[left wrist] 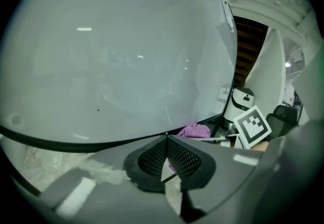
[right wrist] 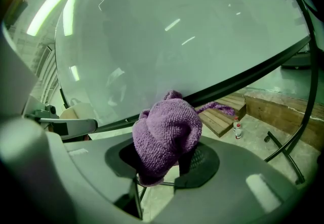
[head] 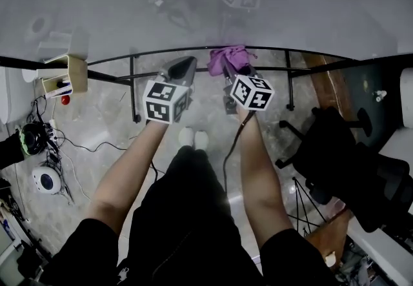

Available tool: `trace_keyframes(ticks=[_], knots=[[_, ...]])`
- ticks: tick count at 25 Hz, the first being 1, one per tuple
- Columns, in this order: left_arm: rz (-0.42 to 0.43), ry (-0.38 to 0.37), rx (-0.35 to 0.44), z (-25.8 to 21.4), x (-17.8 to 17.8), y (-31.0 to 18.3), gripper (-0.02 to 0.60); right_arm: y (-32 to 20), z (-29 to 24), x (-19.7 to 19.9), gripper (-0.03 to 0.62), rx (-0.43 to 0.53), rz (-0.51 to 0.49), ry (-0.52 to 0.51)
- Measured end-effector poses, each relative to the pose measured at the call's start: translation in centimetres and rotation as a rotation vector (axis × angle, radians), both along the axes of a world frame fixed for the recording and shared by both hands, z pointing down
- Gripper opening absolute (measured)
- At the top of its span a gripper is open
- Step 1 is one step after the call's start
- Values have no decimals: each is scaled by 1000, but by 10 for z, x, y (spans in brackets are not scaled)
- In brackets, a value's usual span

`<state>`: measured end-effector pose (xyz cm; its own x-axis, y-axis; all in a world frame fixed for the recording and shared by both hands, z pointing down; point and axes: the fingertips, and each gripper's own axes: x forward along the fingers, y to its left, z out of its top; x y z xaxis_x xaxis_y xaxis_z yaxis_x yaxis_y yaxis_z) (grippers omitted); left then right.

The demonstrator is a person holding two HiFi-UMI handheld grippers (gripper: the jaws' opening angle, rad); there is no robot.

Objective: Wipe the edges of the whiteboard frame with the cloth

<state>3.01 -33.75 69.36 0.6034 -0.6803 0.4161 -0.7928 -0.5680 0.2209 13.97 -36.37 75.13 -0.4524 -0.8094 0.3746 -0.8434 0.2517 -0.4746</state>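
Purple nubby cloth [right wrist: 164,134], bunched, clamped in my right gripper [right wrist: 168,160] at the black whiteboard frame [right wrist: 243,79]; left gripper [left wrist: 166,142] closed, empty.

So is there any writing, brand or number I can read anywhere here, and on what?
No readable text anywhere.
The left tool carries a cube: black-and-white squares, no letters.
The right tool, gripping the cloth, carries another cube: the same.
The bottle: label too small to read.
The whiteboard: no writing shows.
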Motion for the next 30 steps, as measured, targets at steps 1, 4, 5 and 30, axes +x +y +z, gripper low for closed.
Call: trace_keyframes(ticks=[1, 4, 5, 30], knots=[[-8, -6, 1, 0, -3, 1, 3, 0, 0, -1, 153, 0, -4, -5], [-39, -20, 10, -3, -11, 0, 3, -2, -3, -6, 153, 9, -16, -27], [-48, -28, 10, -2, -15, 1, 3, -2, -4, -10, 153, 11, -25, -35], [-151, -40, 10, -1, -147, 18, 3, 4, -5, -146, 156, 14, -82, -80]])
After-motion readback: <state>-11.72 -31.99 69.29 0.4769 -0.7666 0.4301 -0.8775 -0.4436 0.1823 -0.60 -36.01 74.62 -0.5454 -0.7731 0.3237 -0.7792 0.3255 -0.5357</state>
